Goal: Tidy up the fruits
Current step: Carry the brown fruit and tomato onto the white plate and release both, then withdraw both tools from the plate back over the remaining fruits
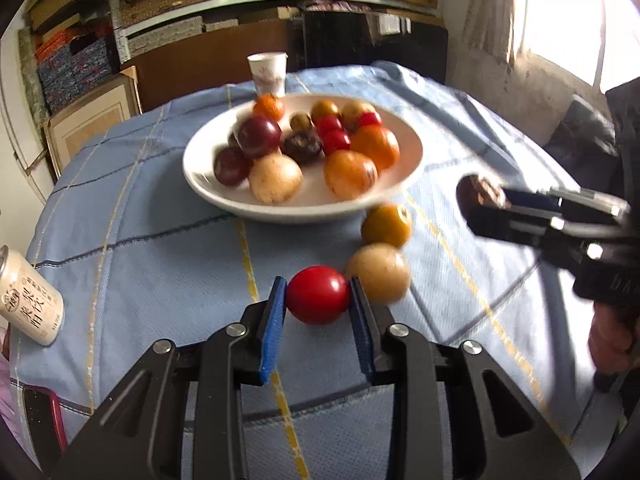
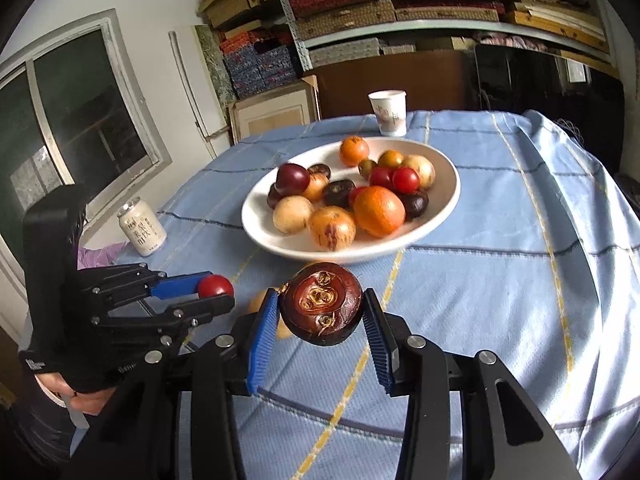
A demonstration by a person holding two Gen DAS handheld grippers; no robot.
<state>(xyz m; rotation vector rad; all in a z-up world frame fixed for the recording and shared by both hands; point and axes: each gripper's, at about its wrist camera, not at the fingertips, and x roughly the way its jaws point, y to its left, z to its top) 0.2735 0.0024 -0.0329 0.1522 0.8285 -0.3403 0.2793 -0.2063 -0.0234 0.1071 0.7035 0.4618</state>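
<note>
A white bowl (image 1: 404,176) (image 2: 448,204) on the blue cloth holds several fruits: oranges, red tomatoes, dark purple and tan ones. My left gripper (image 1: 318,294) (image 2: 214,294) is shut on a red tomato (image 1: 317,295) (image 2: 215,286) just above the cloth, in front of the bowl. Right beside it lie a tan fruit (image 1: 378,273) and a yellow-orange fruit (image 1: 386,225). My right gripper (image 2: 321,307) (image 1: 486,204) is shut on a dark brown mangosteen (image 2: 321,304) (image 1: 476,195), held in the air to the right of the bowl.
A paper cup (image 1: 267,73) (image 2: 388,113) stands behind the bowl. A white drink can (image 1: 28,298) (image 2: 142,232) is at the table's left edge, with a red phone (image 1: 44,420) at the near left corner. Shelves of boxes fill the background.
</note>
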